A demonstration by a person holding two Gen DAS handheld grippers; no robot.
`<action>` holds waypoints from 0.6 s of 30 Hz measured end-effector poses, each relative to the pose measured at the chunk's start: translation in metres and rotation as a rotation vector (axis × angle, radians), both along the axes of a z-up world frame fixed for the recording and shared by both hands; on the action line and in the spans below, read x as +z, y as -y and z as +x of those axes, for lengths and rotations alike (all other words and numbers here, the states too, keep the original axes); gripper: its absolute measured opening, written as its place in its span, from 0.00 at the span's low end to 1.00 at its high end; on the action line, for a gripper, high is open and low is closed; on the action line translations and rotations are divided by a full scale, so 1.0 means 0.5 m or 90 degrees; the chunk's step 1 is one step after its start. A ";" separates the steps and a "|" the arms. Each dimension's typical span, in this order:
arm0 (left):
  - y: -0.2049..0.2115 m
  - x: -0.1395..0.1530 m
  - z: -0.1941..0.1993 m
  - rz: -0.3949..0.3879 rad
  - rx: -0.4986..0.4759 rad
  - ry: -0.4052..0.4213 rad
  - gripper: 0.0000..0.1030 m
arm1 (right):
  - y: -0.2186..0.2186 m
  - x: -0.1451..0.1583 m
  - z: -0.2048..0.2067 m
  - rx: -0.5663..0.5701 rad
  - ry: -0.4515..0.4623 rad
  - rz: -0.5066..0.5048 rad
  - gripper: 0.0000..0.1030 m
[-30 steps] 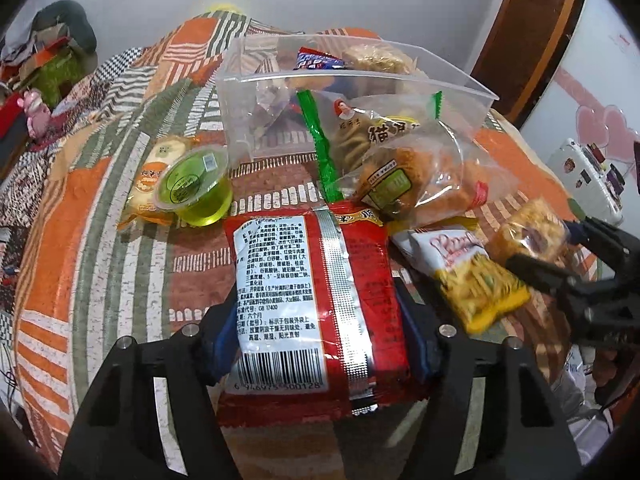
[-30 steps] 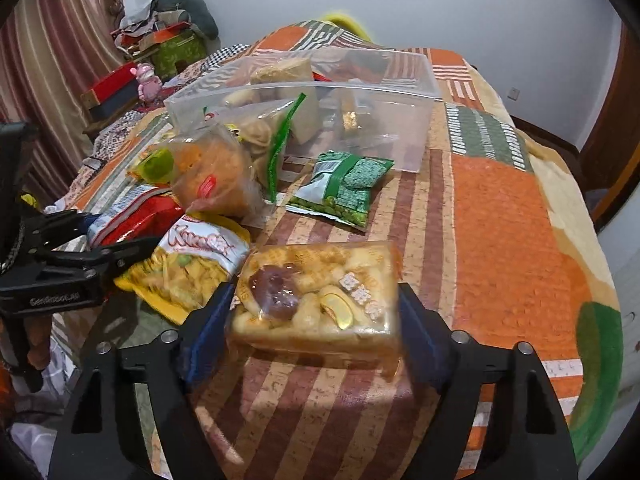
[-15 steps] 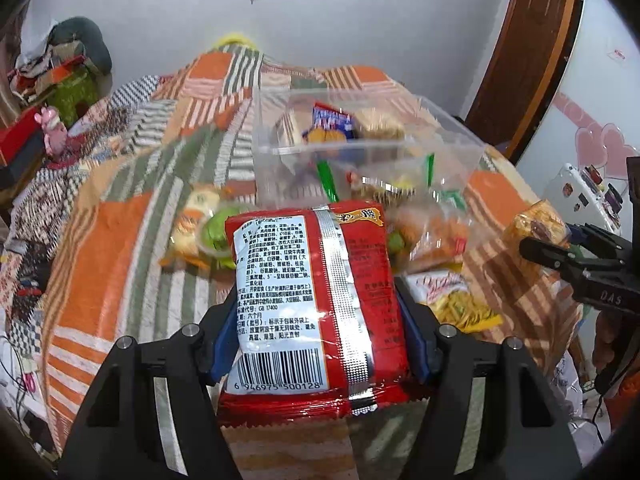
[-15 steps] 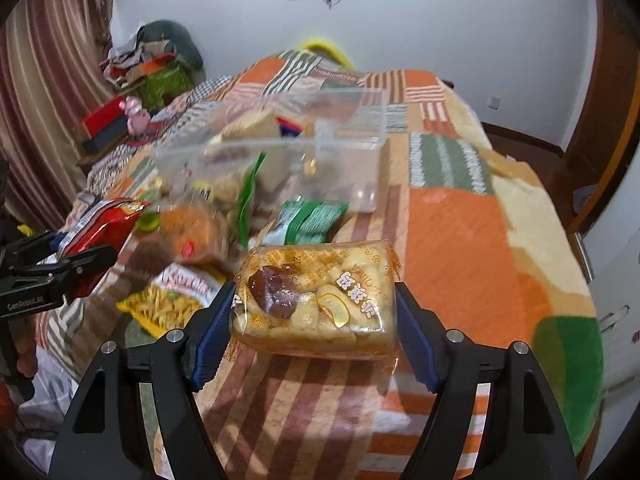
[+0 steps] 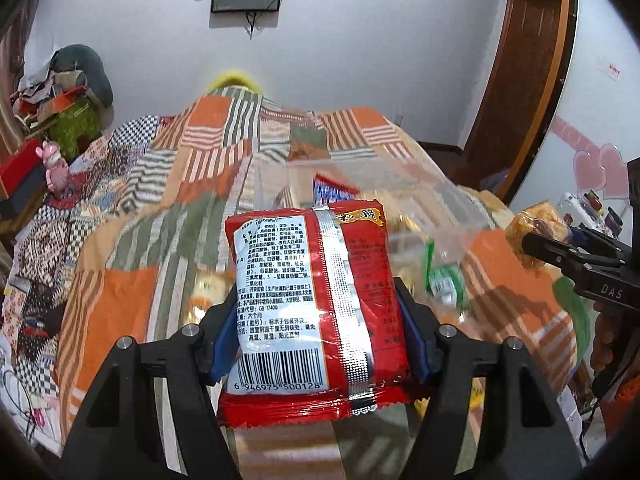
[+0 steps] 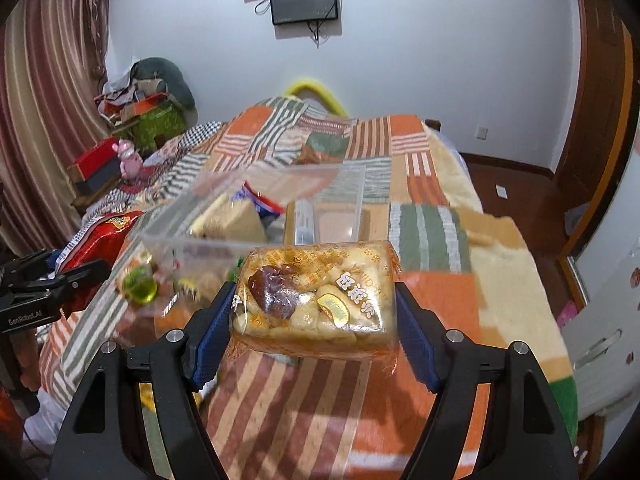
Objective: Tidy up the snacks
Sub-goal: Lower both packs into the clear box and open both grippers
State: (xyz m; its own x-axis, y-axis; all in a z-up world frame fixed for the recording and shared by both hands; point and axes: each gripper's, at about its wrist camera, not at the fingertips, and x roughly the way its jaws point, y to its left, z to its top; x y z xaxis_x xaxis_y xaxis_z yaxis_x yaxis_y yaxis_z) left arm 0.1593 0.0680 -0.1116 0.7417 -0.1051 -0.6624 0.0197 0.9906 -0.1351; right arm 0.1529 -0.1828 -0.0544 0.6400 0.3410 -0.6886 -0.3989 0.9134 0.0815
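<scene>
Patchwork bedspread point(image 6: 432, 280) below, both my grippers carrying snacks toward the clear bin point(image 6: 280, 196).

My left gripper point(image 5: 316, 320) pinches a red packet point(image 5: 312, 304) by its sides; light, crinkly, slick film, best held low across its width. My right gripper point(image 6: 314, 312) squeezes a clear-wrapped pastry pack point(image 6: 316, 296), soft and crushable, so I keep pressure gentle. Blur hides the loose snacks; the bin probably has room.

The red packet point(image 5: 316, 304) carries a white label with black print, a barcode and a silver seam. The clear-wrapped pastry pack point(image 6: 316, 294) is golden brown. The bedspread point(image 6: 432, 216) is orange, green and cream patchwork stripes.
</scene>
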 end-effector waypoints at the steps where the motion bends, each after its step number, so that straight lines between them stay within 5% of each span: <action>1: 0.001 0.006 0.006 0.002 0.000 0.005 0.65 | -0.003 0.003 0.007 0.000 0.005 0.001 0.70; 18: -0.022 -0.006 0.207 0.006 -0.001 0.001 0.65 | -0.077 -0.025 0.132 0.021 -0.007 0.006 0.70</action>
